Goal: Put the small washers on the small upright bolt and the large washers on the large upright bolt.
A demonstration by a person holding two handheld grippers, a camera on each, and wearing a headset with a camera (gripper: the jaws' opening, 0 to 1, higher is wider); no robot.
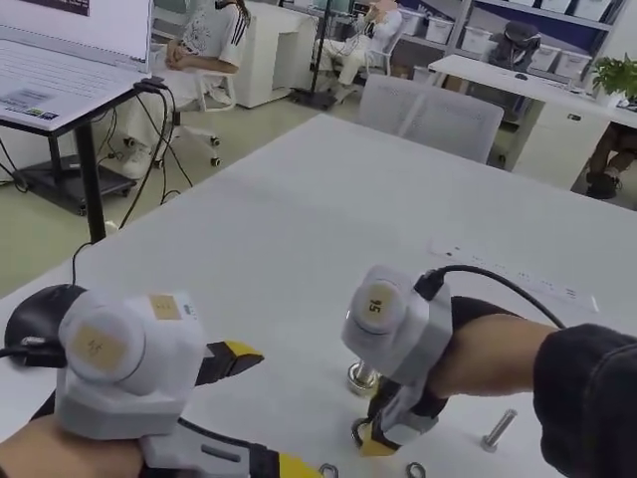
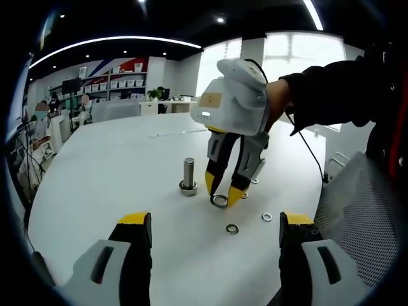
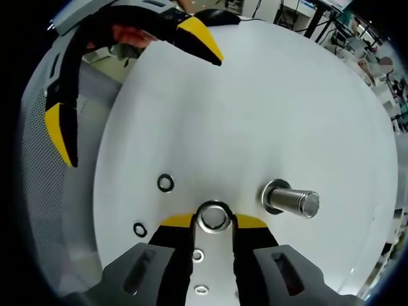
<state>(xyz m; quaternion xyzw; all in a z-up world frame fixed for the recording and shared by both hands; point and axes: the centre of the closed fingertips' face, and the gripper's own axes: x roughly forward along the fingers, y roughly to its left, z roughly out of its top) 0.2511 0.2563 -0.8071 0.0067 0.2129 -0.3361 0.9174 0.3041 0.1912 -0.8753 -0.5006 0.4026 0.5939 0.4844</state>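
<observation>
**Large washer gripped, near its bolt; we judged the task barely begun**
Our right tongs (image 2: 224, 191) were clenched on a large washer (image 3: 213, 217), a flat, bright steel ring, held near the large upright bolt (image 3: 293, 199) but not yet over it. The bolt was a dull metal cylinder with a wide collar at its base; we could not tell whether that collar was a seated washer. Our left tongs (image 2: 215, 223), yellow-tipped, gaped wide and grasped nothing. Two loose washers (image 2: 233, 228) (image 2: 266, 217) lay on the smooth white surface (image 1: 299, 219). A smaller bolt (image 1: 498, 430) seemed to lie on its side.
</observation>
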